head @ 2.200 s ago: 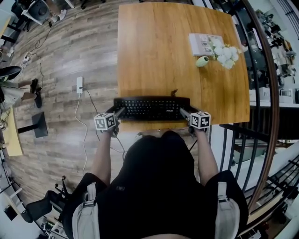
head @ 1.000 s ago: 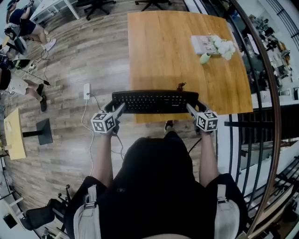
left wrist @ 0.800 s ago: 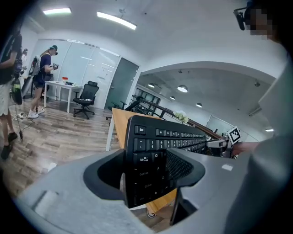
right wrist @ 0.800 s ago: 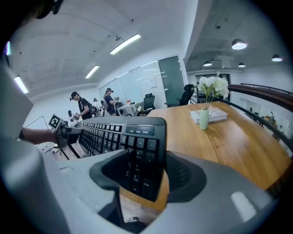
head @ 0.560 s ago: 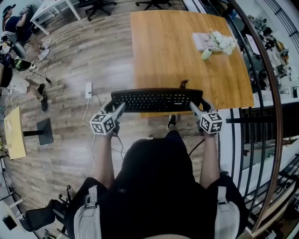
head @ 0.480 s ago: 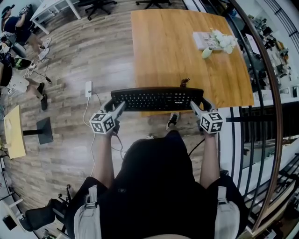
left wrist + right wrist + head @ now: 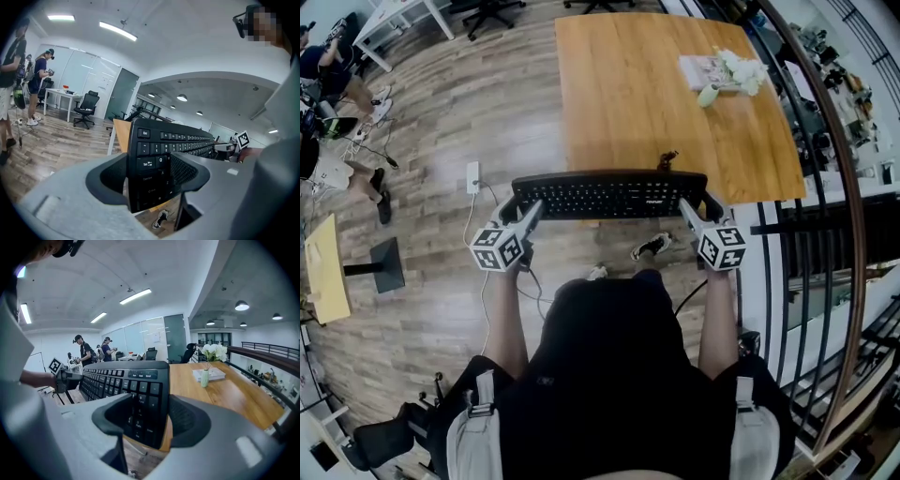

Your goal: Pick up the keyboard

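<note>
The black keyboard (image 7: 609, 195) hangs level in the air at the near edge of the wooden table (image 7: 628, 84), held by both ends. My left gripper (image 7: 530, 208) is shut on its left end and my right gripper (image 7: 686, 206) on its right end. In the left gripper view the keyboard (image 7: 154, 154) stands edge-on between the pads, with my left gripper (image 7: 150, 176) clamped across its end keys. The right gripper view shows the keyboard (image 7: 126, 380) the same way, my right gripper (image 7: 150, 416) closed across its numpad end.
A small green vase of white flowers (image 7: 709, 94) and a book (image 7: 703, 70) sit at the table's far right. A small dark object (image 7: 667, 159) lies by the near edge. A power strip (image 7: 472, 175) and cable are on the floor, a black railing (image 7: 787, 244) runs along the right.
The keyboard has come up off the table and back toward the person, carried by both grippers. It now hangs over the table's near edge and the floor.
</note>
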